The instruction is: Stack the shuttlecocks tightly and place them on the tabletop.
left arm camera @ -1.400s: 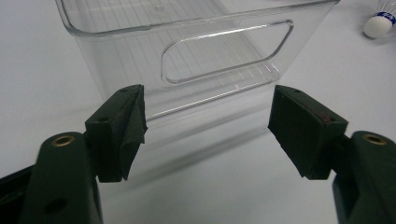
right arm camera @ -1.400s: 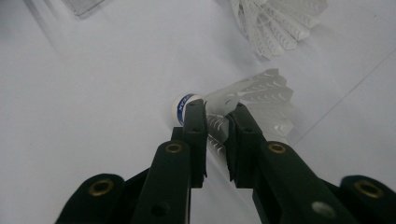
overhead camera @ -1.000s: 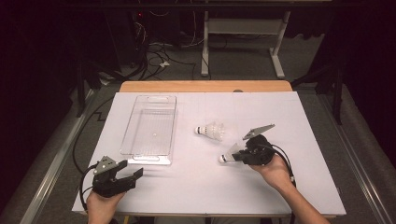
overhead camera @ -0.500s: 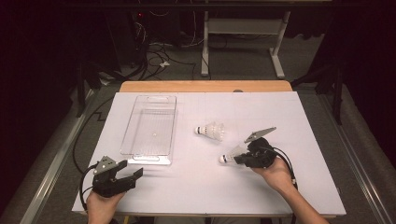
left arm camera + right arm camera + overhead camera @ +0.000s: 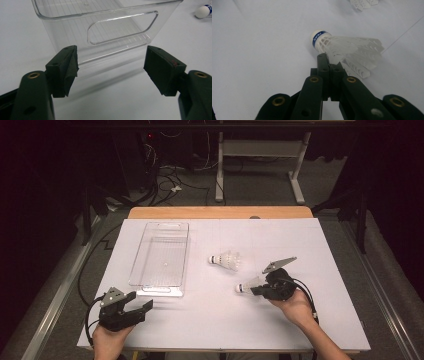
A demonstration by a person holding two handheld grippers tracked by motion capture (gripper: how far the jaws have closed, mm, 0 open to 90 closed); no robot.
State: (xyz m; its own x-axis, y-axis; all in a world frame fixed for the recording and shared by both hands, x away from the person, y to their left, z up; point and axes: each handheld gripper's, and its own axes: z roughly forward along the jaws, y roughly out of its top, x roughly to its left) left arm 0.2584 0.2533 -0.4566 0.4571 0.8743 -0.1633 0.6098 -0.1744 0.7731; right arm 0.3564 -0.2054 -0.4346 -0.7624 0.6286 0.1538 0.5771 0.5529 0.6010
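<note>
Shuttlecock with a blue-banded white cork lay on the white counter at its right half, its feather skirt pinched in the right gripper, whose jaws had just been closing and now clenched on the feathers. A second shuttlecock rested near it, farther up the counter. To the left stood a clear plastic bin. Just short of the bin's near end, the left gripper hovered released, jaws wide and holding nothing.

Right hand-held gripper jaws just closed on shuttlecock skirt.
</note>
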